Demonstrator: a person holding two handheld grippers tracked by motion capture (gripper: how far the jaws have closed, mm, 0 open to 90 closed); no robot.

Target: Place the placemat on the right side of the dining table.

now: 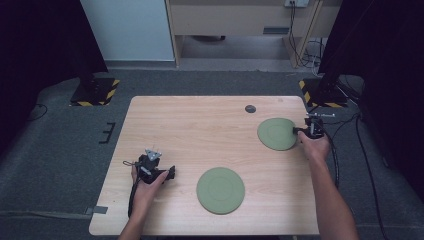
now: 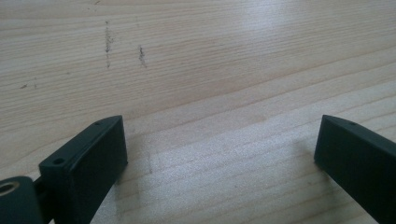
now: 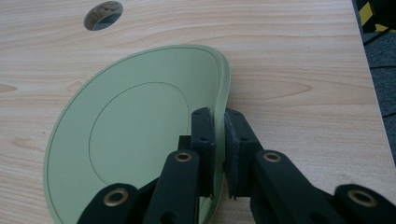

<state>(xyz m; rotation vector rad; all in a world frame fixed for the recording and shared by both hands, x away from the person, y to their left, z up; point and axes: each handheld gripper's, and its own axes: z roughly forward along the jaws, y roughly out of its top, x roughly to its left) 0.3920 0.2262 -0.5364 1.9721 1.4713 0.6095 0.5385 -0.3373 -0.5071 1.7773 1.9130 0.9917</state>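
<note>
The right gripper point(image 3: 218, 154) is clenched on the rim of a pale green round plate point(image 3: 135, 135), one jaw on each face of its edge; the plate is matte, with a fine ring near the rim and a circular centre well, and extends away from the jaws. The left gripper point(image 2: 219, 154) is released, its jaws wide apart over bare wooden table point(image 2: 210, 60). A second green plate point(image 1: 220, 190) lies just beside it.
</note>
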